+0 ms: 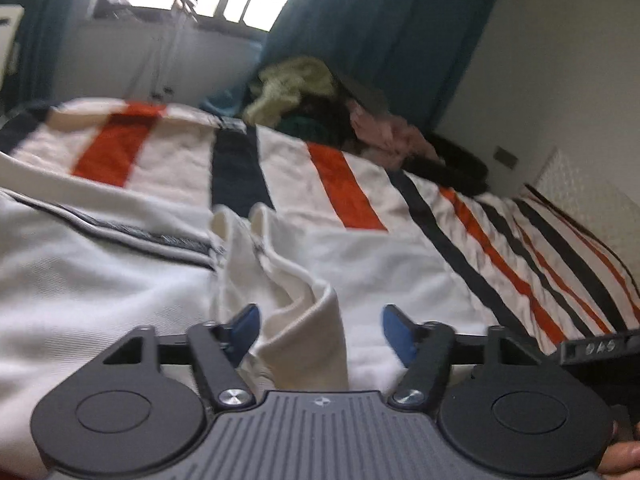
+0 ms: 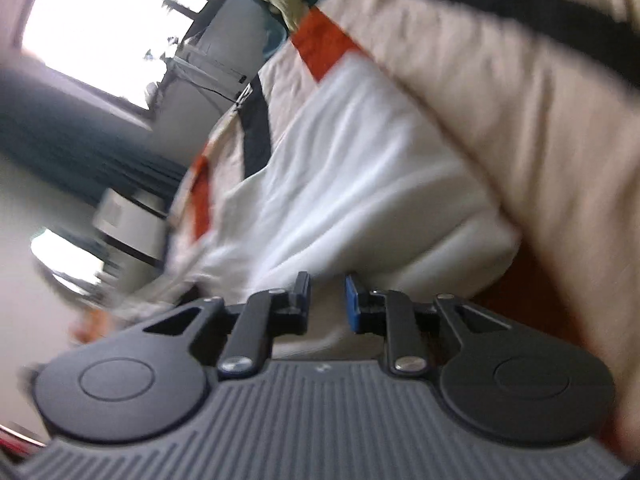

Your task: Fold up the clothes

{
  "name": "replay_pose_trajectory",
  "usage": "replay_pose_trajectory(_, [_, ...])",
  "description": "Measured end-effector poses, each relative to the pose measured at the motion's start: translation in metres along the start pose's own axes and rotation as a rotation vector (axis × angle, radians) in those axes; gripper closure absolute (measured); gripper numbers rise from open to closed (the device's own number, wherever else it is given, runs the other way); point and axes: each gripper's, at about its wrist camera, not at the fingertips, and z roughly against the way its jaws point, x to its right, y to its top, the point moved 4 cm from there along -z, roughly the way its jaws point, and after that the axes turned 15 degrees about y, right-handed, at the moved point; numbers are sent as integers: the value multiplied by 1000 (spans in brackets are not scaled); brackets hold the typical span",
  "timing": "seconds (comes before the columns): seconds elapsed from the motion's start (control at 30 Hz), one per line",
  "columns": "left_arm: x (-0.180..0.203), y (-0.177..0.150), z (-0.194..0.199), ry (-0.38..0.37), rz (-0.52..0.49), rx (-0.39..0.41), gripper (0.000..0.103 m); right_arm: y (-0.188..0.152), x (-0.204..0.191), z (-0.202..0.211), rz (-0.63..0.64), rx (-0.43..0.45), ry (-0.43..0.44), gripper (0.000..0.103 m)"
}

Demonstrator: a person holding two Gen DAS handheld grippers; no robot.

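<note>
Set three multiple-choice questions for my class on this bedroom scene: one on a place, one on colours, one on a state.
1. Where is the pile of loose clothes?
A. At the far end of the bed, by the teal curtain
B. On a chair
C. In a basket

2. Which stripes cross the cream bedspread?
A. Green and yellow
B. Orange and dark
C. Pink and purple

3. How do the jaws of the left gripper stand?
A. Shut tight on nothing
B. Out of view
C. Apart, with a raised fold of the white garment between them

Answers:
1 A: the heap lies beyond the stripes, below the curtain.
2 B: orange and near-black bands alternate.
3 C: the blue pads flank the fold, and one is clear of it.
</note>
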Motion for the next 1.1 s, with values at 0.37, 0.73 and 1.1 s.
replay_pose_trajectory(0.37, [-41,16,19,-180,357,-29,92,-1,24,-18,-243,63,169,35])
replay_pose_trajectory(0.73, [-40,-12,3,6,256,-131,91,0,22,19,-105,158,-100,91])
replay_pose_trajectory(1.1, [-16,-18,27,118,72,-68,84,-18,-29,32,303,46,-207,87])
